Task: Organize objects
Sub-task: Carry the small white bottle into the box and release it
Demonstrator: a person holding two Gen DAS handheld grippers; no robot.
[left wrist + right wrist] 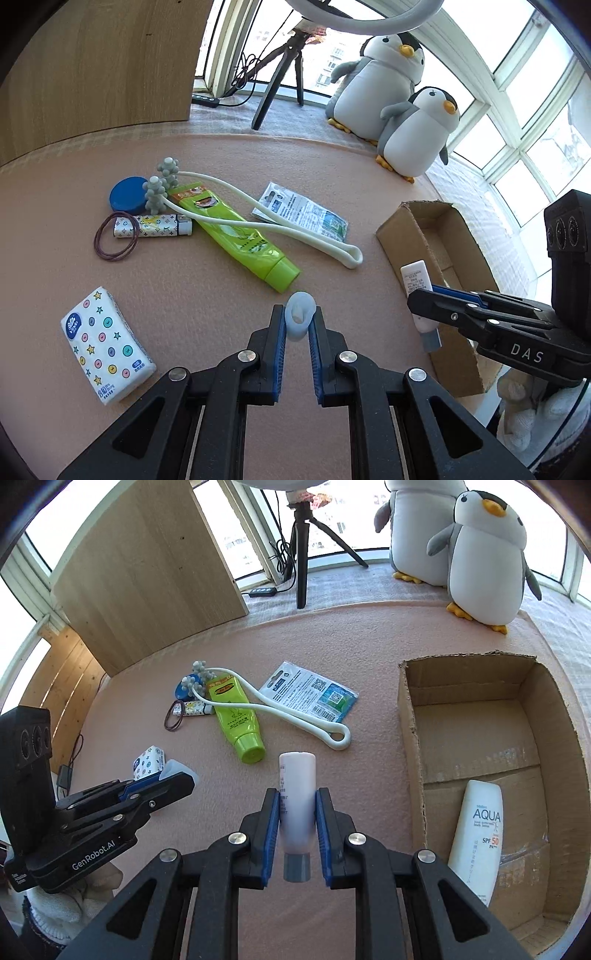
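Observation:
My left gripper (pixel 299 314) is shut on a small pale-blue silicone piece (pixel 300 318), held above the pink mat; the same gripper (pixel 184 775) shows at the left of the right wrist view. My right gripper (pixel 296 797) is shut on a white tube with a grey cap (pixel 297 805), just left of the open cardboard box (pixel 413 746); in the left wrist view that gripper (pixel 424 299) and tube (pixel 417 277) hang over the box's (pixel 391 236) near wall. A white AQUA sunscreen bottle (pixel 478 834) lies inside the box.
On the mat lie a green tube (pixel 236 236), a white roller massager (pixel 273 221), a printed sachet (pixel 299 210), a lighter (pixel 151 227), a hair tie (pixel 114 236), a blue round tin (pixel 127 194) and a tissue pack (pixel 105 343). Two plush penguins (pixel 484 557), a tripod (pixel 303 539) and a wooden board (pixel 147 565) stand behind.

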